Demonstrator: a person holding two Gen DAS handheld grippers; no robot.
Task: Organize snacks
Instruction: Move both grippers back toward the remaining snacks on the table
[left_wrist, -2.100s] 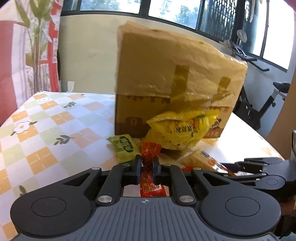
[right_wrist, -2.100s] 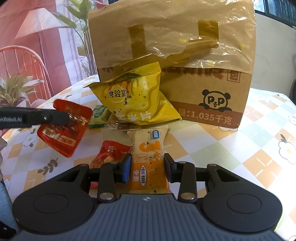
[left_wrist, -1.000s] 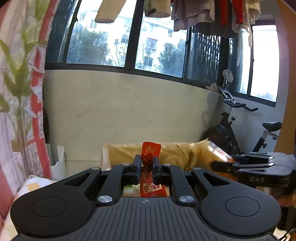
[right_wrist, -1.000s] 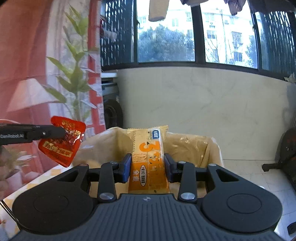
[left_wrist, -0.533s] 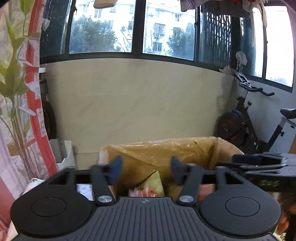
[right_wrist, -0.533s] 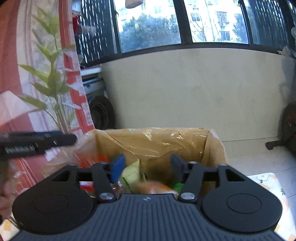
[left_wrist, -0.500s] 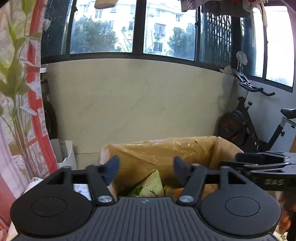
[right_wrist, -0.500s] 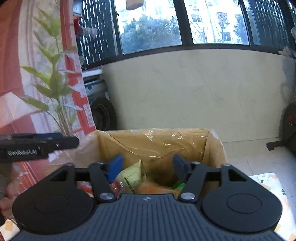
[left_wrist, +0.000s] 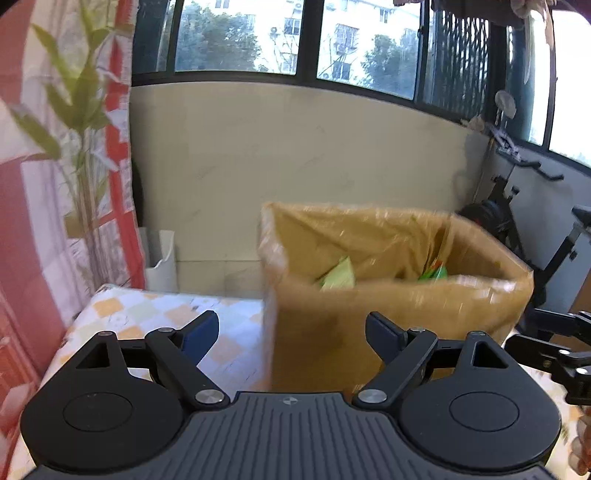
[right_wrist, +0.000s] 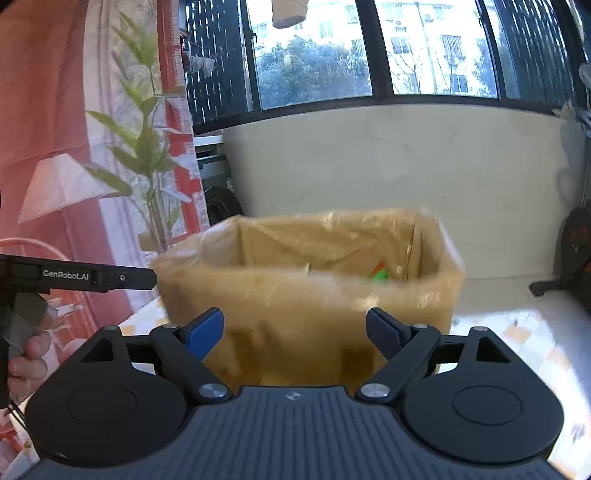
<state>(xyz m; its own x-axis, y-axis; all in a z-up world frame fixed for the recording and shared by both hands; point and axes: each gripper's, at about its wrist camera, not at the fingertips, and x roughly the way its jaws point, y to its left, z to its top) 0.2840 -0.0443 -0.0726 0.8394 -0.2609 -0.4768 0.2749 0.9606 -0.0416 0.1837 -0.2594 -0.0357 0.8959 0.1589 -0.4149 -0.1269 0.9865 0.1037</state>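
Note:
A tall brown cardboard box (left_wrist: 391, 325) lined with clear plastic stands on the checked table, also seen in the right wrist view as the box (right_wrist: 306, 314). Green and yellow snack packets (left_wrist: 338, 277) show inside it, with a green one (right_wrist: 378, 274) visible from the right. My left gripper (left_wrist: 291, 334) is in front of the box, its jaws opening wide, nothing between them. My right gripper (right_wrist: 295, 330) faces the box's near wall, jaws also opening and empty. The left gripper's fingers (right_wrist: 125, 277) reach in from the left edge of the right wrist view.
The checked tablecloth (left_wrist: 155, 314) extends left of the box. A red patterned curtain (left_wrist: 55, 221) and a plant hang at left. A low wall under windows lies behind. An exercise bike (left_wrist: 517, 229) stands at right. A hand (right_wrist: 26, 354) holds the left gripper.
Both grippers let go of their snack packets over the box and spread their jaws wide. Both have since dropped lower and back, so the box now appears higher in the views.

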